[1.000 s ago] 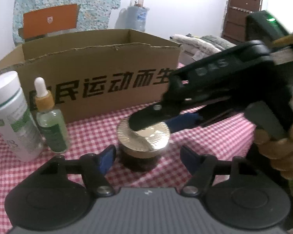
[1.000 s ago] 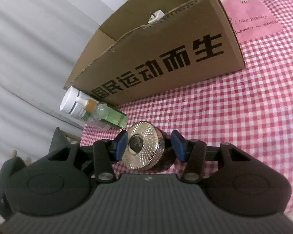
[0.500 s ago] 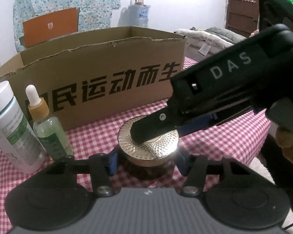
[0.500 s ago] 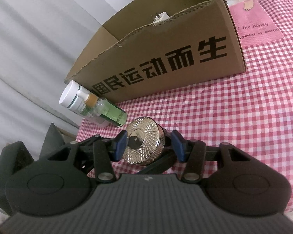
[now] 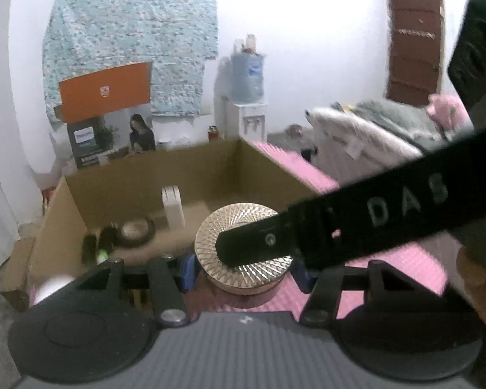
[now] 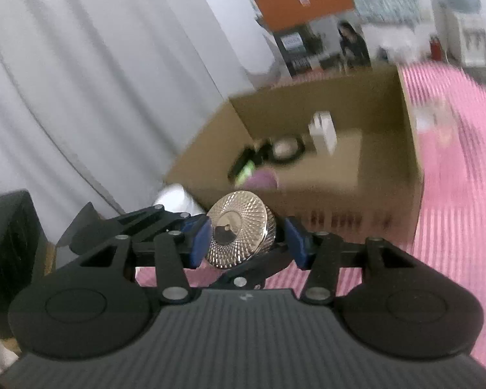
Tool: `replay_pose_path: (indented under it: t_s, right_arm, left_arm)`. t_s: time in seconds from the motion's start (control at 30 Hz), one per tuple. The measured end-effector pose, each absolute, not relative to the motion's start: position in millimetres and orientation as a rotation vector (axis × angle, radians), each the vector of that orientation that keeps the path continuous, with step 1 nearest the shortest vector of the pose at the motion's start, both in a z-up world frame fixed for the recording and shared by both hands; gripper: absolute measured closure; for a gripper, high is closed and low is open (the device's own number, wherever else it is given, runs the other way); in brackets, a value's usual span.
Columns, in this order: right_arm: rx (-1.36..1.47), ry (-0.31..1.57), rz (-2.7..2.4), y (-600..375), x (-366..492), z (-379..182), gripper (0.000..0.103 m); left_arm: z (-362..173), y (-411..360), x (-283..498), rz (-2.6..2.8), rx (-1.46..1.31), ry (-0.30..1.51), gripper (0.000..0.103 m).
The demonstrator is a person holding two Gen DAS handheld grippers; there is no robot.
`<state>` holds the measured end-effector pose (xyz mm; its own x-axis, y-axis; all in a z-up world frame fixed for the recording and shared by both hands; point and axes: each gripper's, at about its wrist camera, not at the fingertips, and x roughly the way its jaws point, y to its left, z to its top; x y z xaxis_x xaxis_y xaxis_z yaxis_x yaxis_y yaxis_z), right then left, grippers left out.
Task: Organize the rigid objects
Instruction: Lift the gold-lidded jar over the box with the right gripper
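motion blur, blown-out wall, fisheye-warped edges

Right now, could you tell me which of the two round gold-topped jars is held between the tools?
The nearer jar with the faceted gold lid, gripped by both tools in front of the brown cardboard box. The other gold-topped jar lies inside that box.

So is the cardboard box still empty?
No: the cardboard box already holds a white upright item and a round jar.

One gold-lidded jar point(image 5: 243, 246), one cardboard box point(image 5: 275, 175), two hand-held grippers, one pink checked tablecloth point(image 6: 453, 194).
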<state>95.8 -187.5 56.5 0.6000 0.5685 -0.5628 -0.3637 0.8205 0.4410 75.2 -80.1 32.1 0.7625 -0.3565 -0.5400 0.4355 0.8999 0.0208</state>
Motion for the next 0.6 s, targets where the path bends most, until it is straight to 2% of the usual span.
replay_pose_path:
  t_s: [0.23, 0.6]
  right_arm:
    - [0.268, 0.822, 0.542, -202.8, 190.6, 79.8, 0.053]
    - [0.221, 1.036, 0.533, -207.2, 330.1, 50.7, 0.053]
  left_arm:
    - [48.1, -98.5, 164.2, -0.371, 0.012, 0.681, 0.046]
    - [23.3, -109.7, 278.0, -0.279, -0.122, 0.897, 0.046]
